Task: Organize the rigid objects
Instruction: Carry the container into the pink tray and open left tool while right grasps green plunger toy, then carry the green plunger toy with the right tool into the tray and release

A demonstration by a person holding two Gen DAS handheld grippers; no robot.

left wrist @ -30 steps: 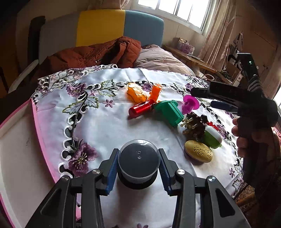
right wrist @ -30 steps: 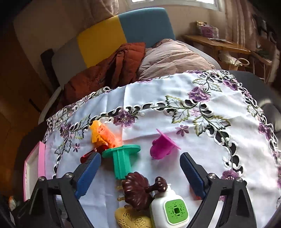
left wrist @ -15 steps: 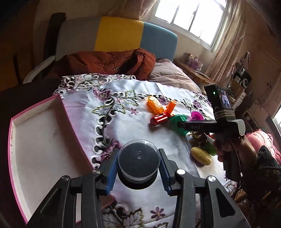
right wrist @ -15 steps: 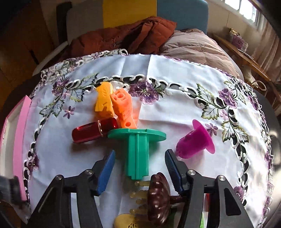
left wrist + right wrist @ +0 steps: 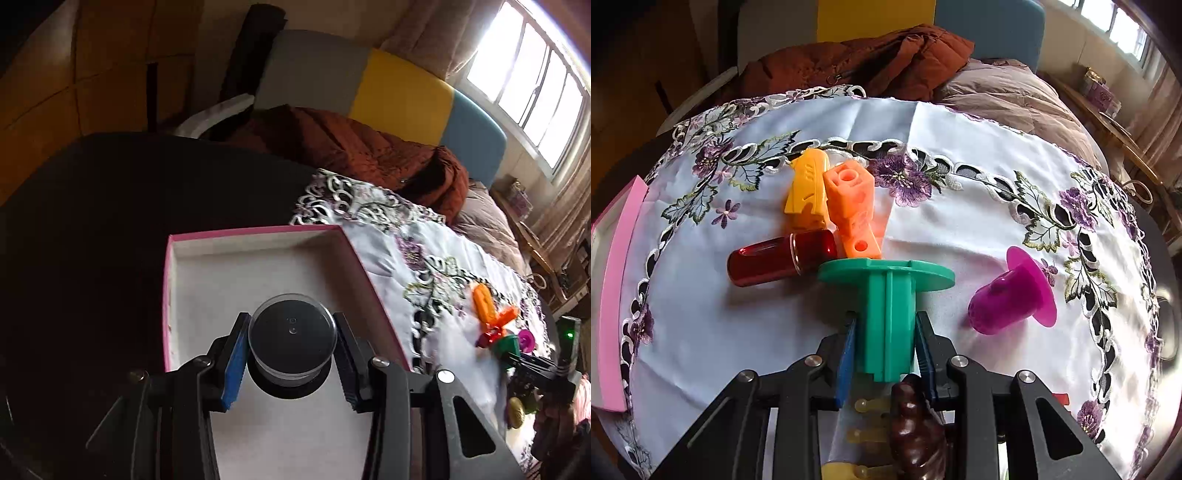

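Currently the left gripper (image 5: 291,354) is clamped on a round black jar with a clear lid (image 5: 292,338); both pads press its sides, jaws partly apart at the jar's width. The jar hangs over the white floor of the pink-rimmed tray (image 5: 258,230), which sits on the dark table beside the edge of the embroidered tablecloth (image 5: 436,280).

Right gripper (image 5: 885,349): jaws drawn in and gripping the stem of the green flanged piece (image 5: 886,306), blue pads against both of its sides. The piece lies on the cloth, its flange pointing away from the camera. Touching the flange on the far side are a red cylinder (image 5: 779,256) and an orange block (image 5: 851,206); a yellow piece (image 5: 807,188) leans against the block. A magenta cup-shaped piece (image 5: 1012,295) lies apart, to the right. A dark brown comb-like object (image 5: 912,424) lies just under the gripper.

Change from one second ago: the left gripper then held the jar over the cloth near the toys, and the tray was barely in view; now the tray fills the view beneath the jar. The right jaws then stood wide around the green piece without touching it; half a second ago they were narrower but still clear of it.
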